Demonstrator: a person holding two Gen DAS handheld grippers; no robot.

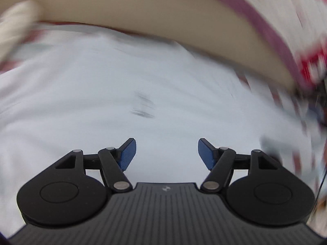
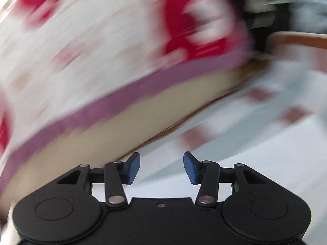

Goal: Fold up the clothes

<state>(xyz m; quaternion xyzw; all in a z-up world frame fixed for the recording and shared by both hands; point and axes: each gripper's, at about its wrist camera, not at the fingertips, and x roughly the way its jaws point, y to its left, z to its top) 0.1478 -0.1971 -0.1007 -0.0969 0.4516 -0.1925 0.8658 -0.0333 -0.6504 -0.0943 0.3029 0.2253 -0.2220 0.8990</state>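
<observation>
A white garment (image 1: 85, 94) with faint red markings lies spread across a tan worktop (image 1: 143, 14), filling the left wrist view; everything is heavily motion-blurred. The left gripper (image 1: 166, 153) hovers over it, blue fingers (image 1: 128, 154) apart, holding nothing. The right gripper (image 2: 161, 167) sits near the garment's edge, fingers likewise apart and empty. A red-and-white cloth with a purple border (image 2: 106, 47) lies just beyond. Risk: a blind pinch could catch that neighbouring cloth. Bare worktop between them leaves some room.

Bare tan table strip (image 1: 143, 18) between white garment (image 1: 81, 94) and patterned cloth (image 2: 102, 30).
</observation>
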